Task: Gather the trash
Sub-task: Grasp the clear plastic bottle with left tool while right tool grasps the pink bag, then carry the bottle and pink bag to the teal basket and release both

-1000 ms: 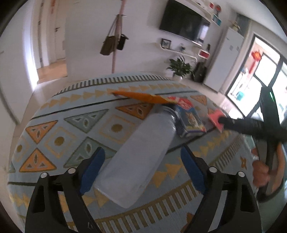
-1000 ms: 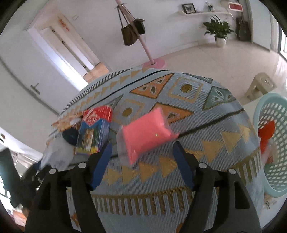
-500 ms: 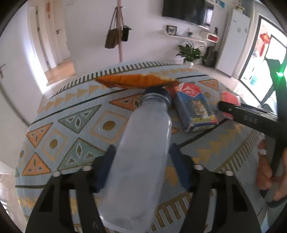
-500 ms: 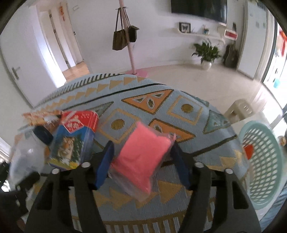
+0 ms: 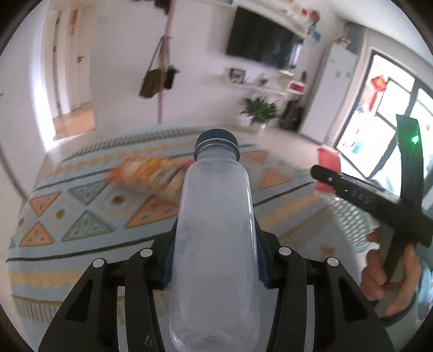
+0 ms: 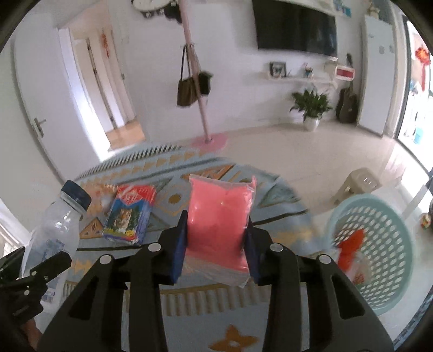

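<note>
Clear empty bottle point(image 5: 213, 238) with dark cap, clamped in left gripper point(image 5: 213, 260), pink packet point(image 6: 219, 230) squeezed in right gripper point(image 6: 215, 249), both seemingly lifted above patterned rug point(image 6: 243, 311), aqua basket point(image 6: 389, 260) near rug's right edge, bare floor beyond.

Patterned rug point(image 6: 273, 195) on pale floor. Dark TV point(image 6: 295, 25) on white wall above shelf point(image 6: 297, 77). Potted plant point(image 6: 311, 104) by guitar point(image 6: 347, 104). Brown bag point(image 6: 186, 89) hanging from pink coat stand point(image 6: 197, 89). Beige stool point(image 6: 357, 184) near rug edge.
</note>
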Demonstrator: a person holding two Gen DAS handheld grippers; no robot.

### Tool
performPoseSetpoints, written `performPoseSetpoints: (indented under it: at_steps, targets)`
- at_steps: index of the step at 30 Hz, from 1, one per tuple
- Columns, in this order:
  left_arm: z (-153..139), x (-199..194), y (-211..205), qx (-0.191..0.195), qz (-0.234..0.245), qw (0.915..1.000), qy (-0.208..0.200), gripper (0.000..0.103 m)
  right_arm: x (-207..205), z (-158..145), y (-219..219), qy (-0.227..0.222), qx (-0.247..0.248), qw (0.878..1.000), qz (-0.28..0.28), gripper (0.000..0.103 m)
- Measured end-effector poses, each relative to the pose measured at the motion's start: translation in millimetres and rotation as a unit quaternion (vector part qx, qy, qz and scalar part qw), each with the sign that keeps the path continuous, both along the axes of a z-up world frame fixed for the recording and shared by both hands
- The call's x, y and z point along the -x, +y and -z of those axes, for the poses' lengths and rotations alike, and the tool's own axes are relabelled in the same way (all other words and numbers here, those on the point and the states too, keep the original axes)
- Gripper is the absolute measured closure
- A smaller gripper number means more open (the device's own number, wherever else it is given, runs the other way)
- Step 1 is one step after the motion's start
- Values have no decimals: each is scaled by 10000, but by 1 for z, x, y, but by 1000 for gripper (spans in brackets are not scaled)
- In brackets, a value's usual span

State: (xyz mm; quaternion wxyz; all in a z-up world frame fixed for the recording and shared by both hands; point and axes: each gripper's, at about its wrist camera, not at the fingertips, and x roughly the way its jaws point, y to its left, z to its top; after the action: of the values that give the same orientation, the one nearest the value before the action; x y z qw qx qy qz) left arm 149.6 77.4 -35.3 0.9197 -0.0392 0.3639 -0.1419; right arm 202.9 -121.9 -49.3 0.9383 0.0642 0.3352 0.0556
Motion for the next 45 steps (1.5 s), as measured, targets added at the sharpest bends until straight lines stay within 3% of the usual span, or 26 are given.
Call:
performPoseSetpoints:
  at_steps: [7,15,28,34,44,45]
  targets:
    - [-27,8,-66,38,483,9978,-445,59,26,-31,-63,-505,-28,9973,524,69]
    - [-32,-12,-142,99,975,9940,-478,58,42,-27,-145,-594,-79,9893,1332,69]
    - [4,-51,-242,-137,1652,9862,-11,58,29,34,-235,194,-400,9767,2100,69]
    - [28,-70,-265,-35,1873,9813,440,58,15,66,-246,774,-425,9728,2143,68]
    - [61,-93,-298,-55,2088,9726,1022,58,16,92,-263,1050,-627,9654,2304,67]
    - [61,-89,-306,-78,2067,9729,1033,54,17,94,-265,1069,-634,9649,2315,67]
